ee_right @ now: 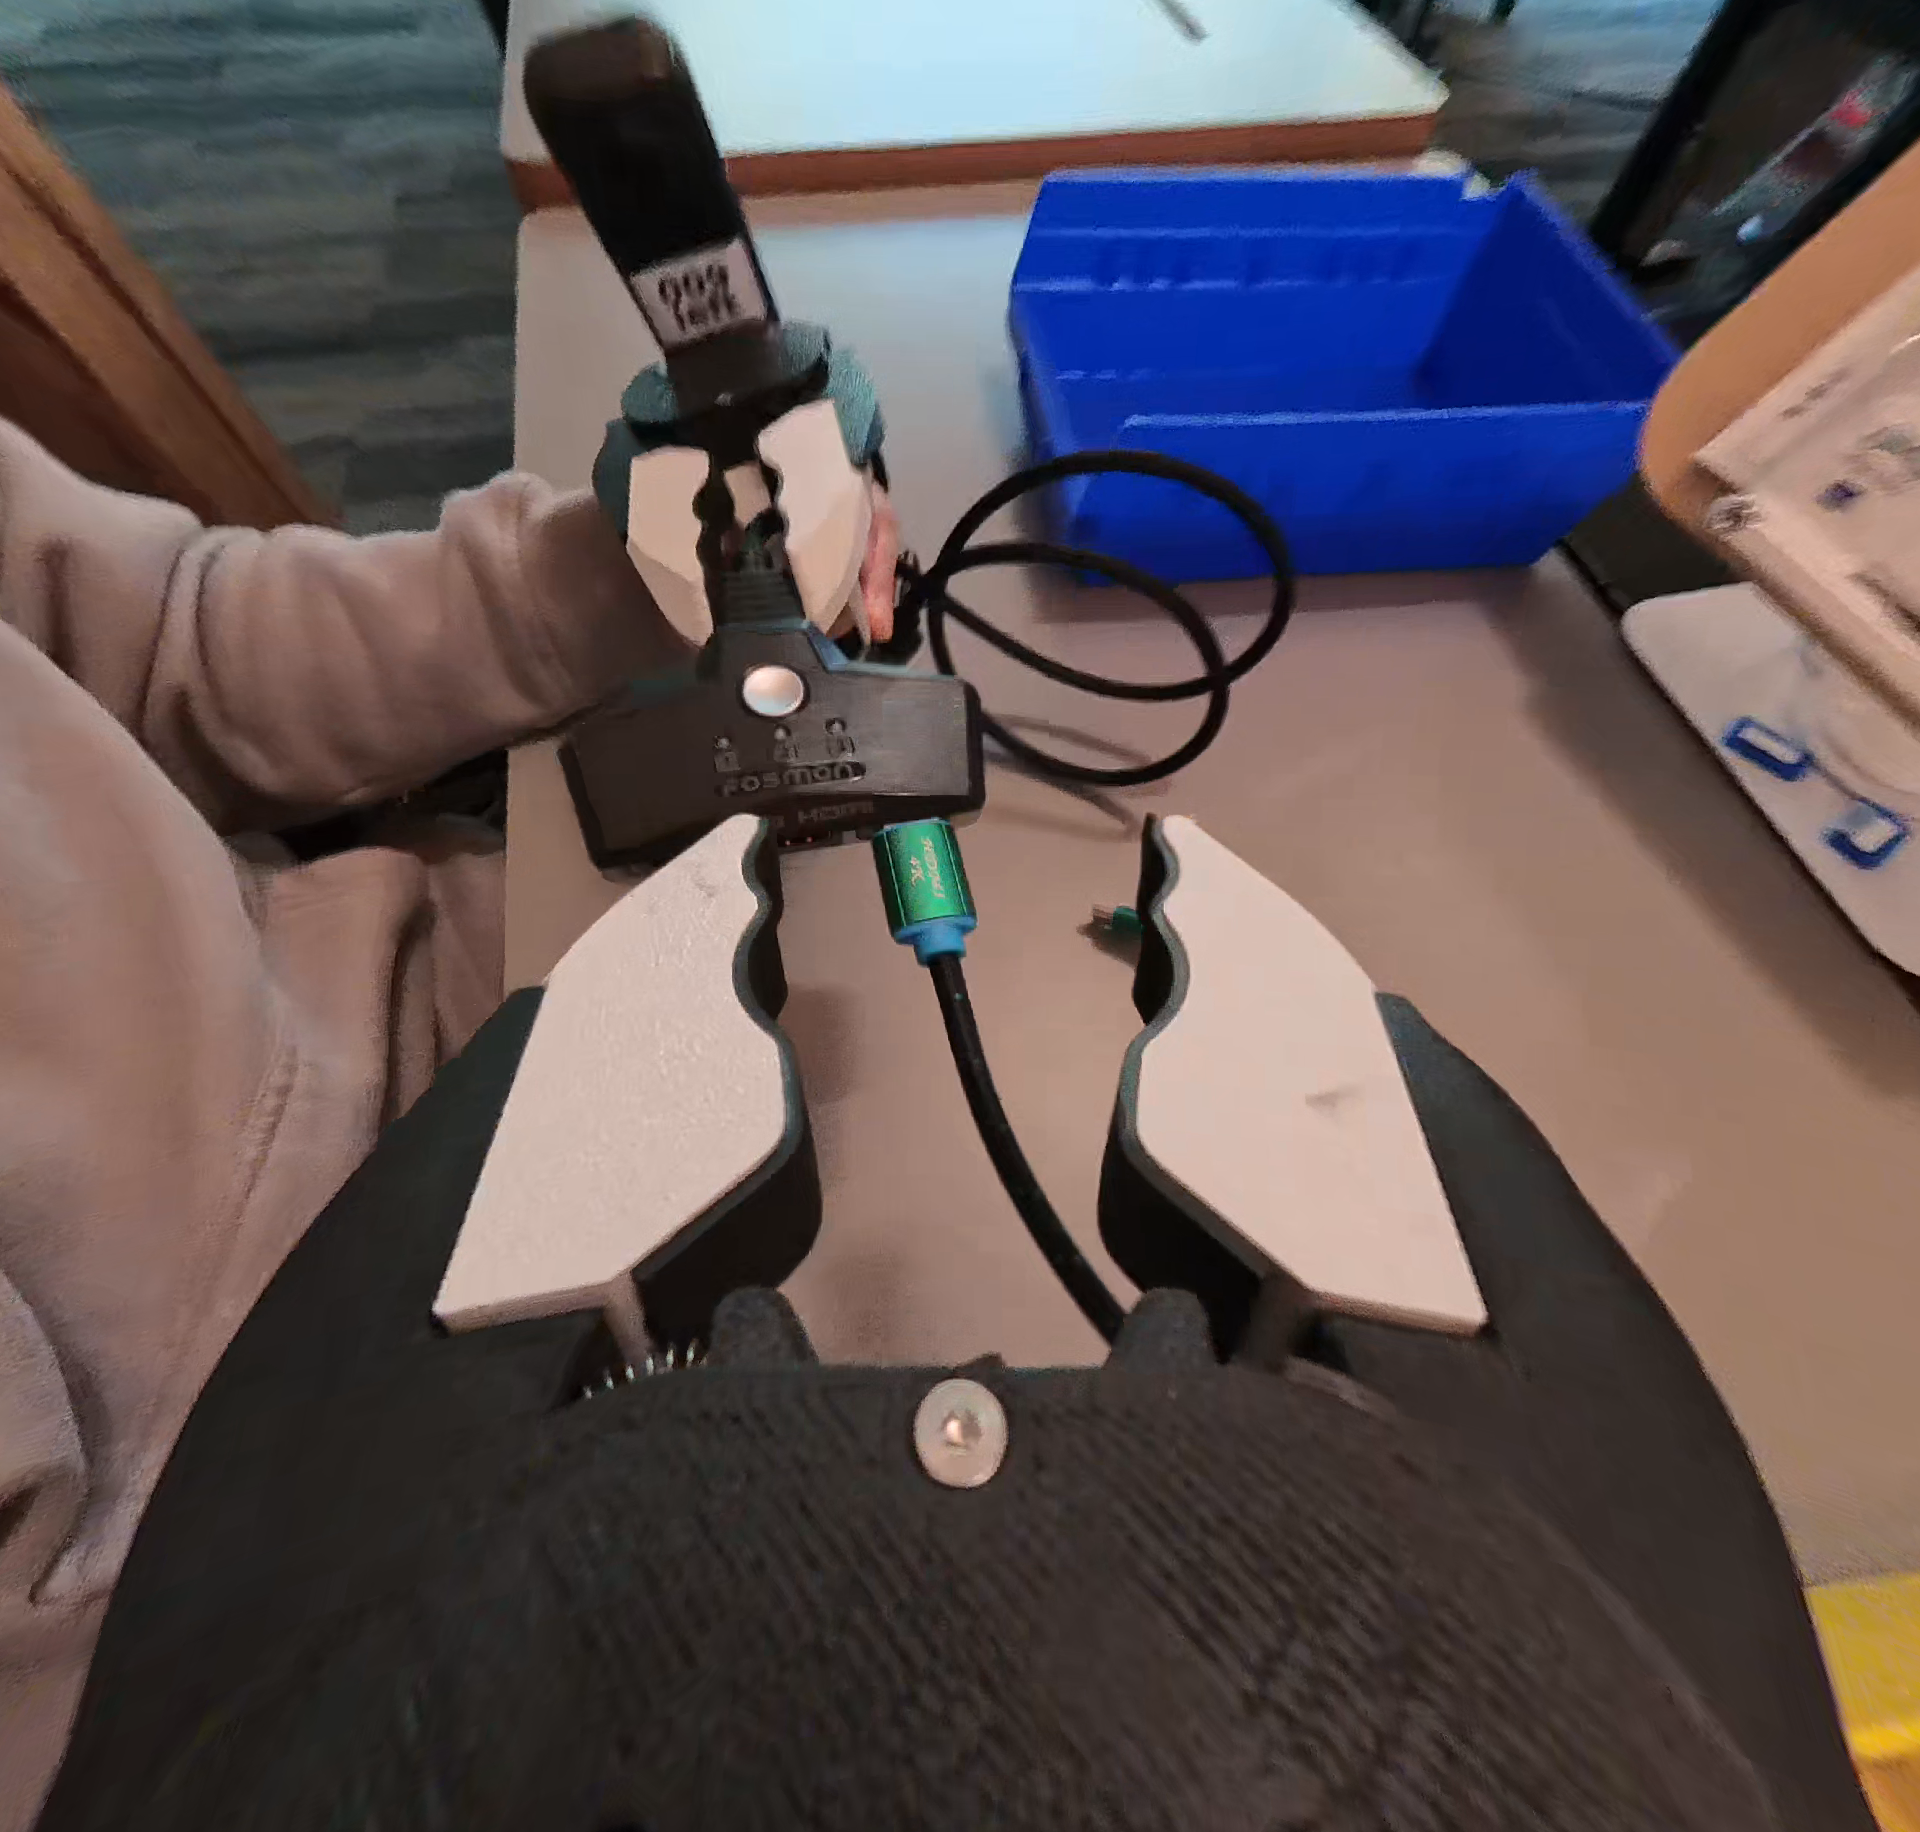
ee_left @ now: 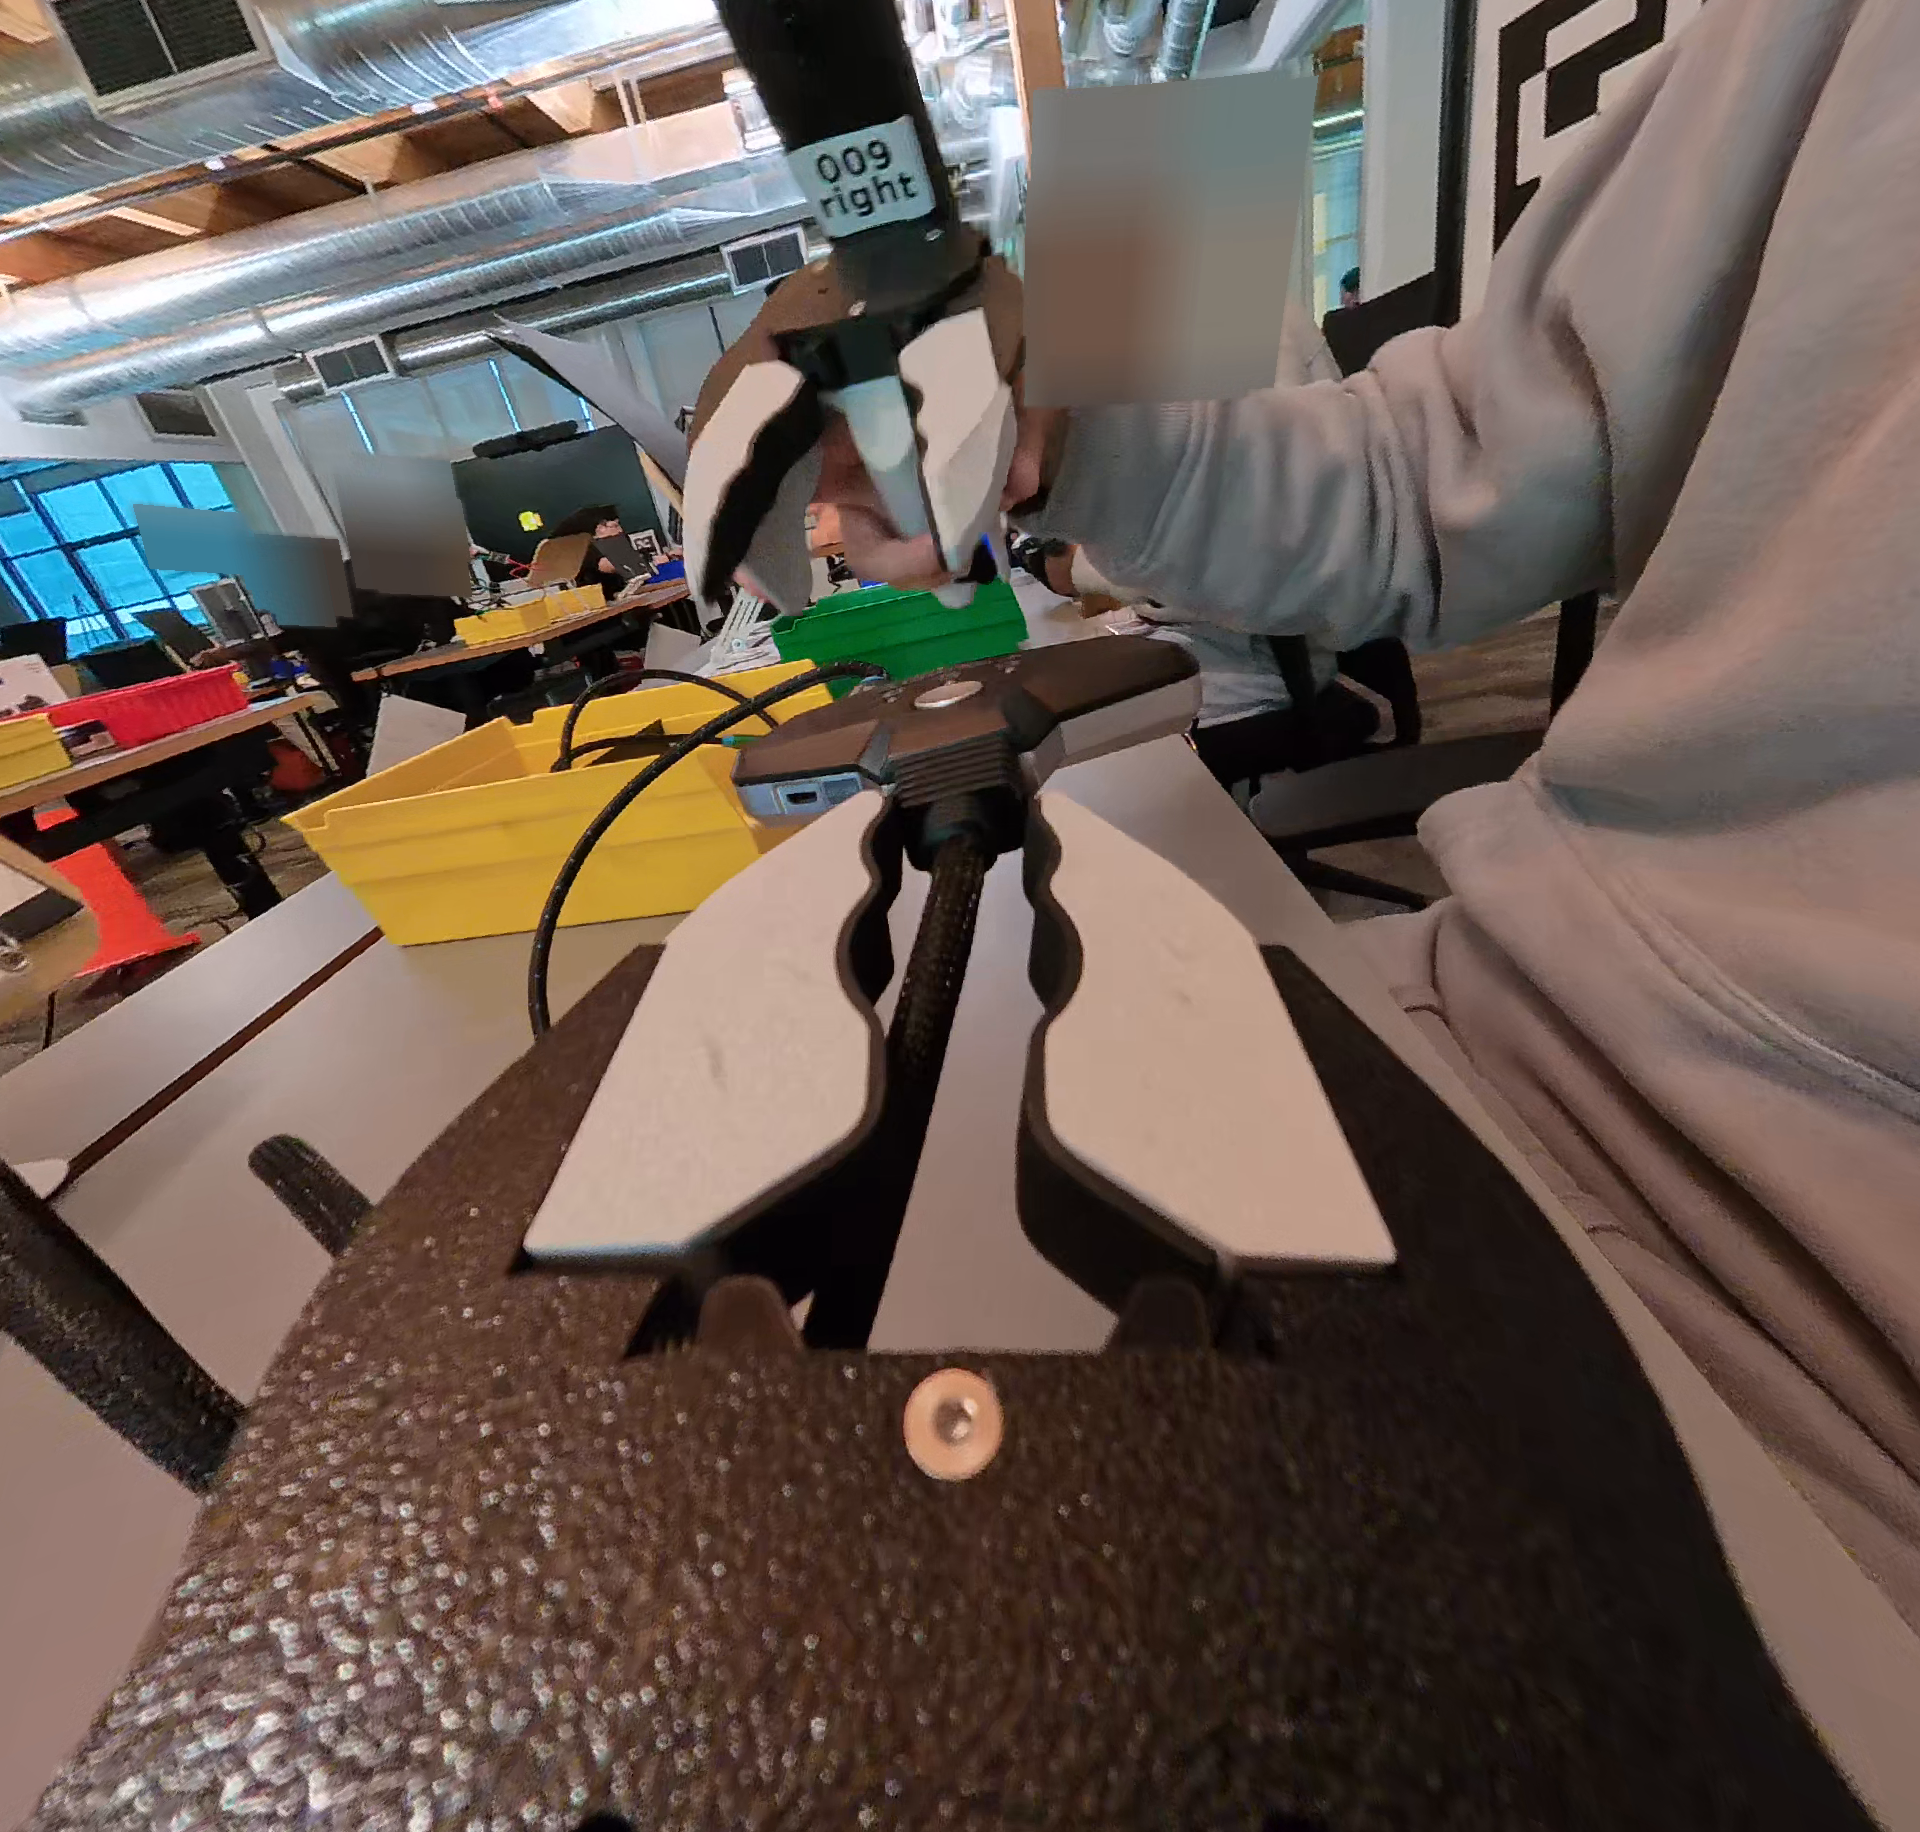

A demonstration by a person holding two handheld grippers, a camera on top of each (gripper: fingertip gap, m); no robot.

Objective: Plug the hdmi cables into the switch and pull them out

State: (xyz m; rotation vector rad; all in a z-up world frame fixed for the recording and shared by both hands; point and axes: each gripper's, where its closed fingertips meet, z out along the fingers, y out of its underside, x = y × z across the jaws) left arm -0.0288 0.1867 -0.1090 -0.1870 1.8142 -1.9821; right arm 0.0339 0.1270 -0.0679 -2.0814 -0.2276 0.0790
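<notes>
The black HDMI switch (ee_right: 779,754) is held just above the grey table (ee_right: 1403,847). My left gripper (ee_left: 961,816) is shut on the switch's own braided cable (ee_left: 935,951), right behind the switch body (ee_left: 977,702). It also shows in the right wrist view (ee_right: 748,556). A green HDMI plug (ee_right: 925,889) sits in the switch's right-hand port, and its black cable (ee_right: 997,1117) runs back between my right fingers. My right gripper (ee_right: 956,868) is open, with its jaws on either side of the green plug and not touching it. It shows from afar in the left wrist view (ee_left: 862,587).
A second small green plug end (ee_right: 1117,918) lies by my right fingertip. A coil of black cable (ee_right: 1091,619) lies beyond the switch, in front of a blue bin (ee_right: 1330,380). A yellow bin (ee_left: 520,816) and a green bin (ee_left: 904,629) stand farther off. A person's grey sleeve (ee_right: 260,639) is at the left.
</notes>
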